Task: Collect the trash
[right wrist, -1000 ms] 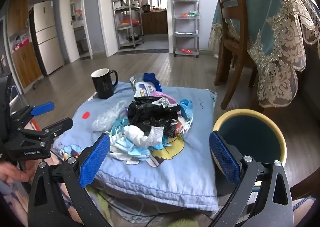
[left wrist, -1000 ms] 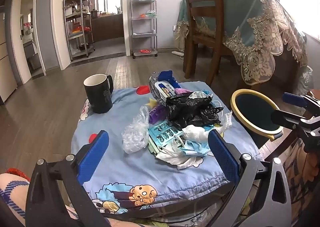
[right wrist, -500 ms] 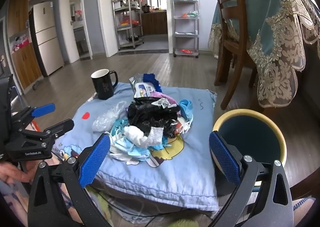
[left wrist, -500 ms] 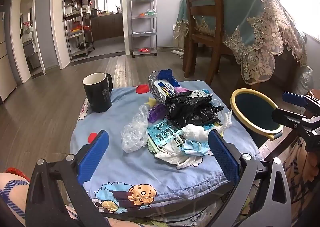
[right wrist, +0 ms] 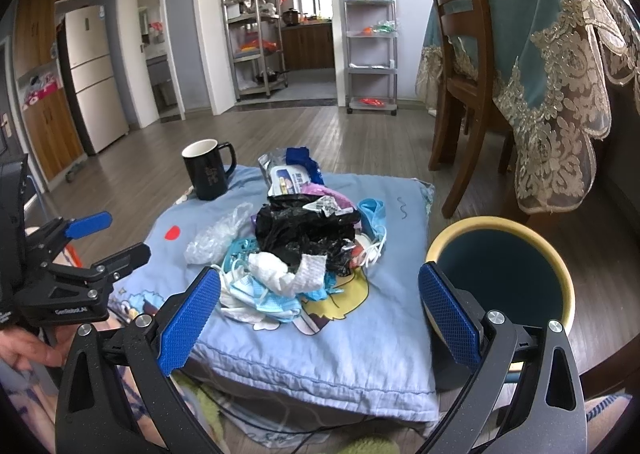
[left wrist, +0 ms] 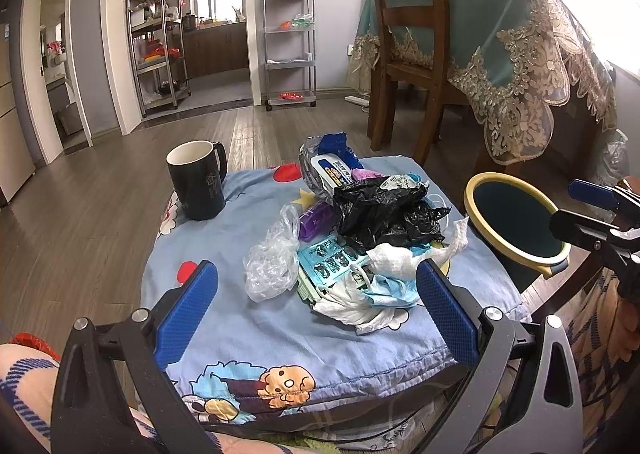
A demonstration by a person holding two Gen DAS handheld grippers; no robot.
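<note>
Both grippers are spread wide and empty. The trash pile (left wrist: 360, 238) lies mid-frame ahead of the left gripper (left wrist: 316, 314); the bin (right wrist: 504, 274) sits lower right beside the right gripper (right wrist: 320, 314).

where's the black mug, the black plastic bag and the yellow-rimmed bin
black mug (left wrist: 197, 190), left wrist view, on the front of its body
black plastic bag (right wrist: 304, 228), right wrist view, on the crumpled middle
yellow-rimmed bin (right wrist: 496, 223), right wrist view, on the far part of its rim
</note>
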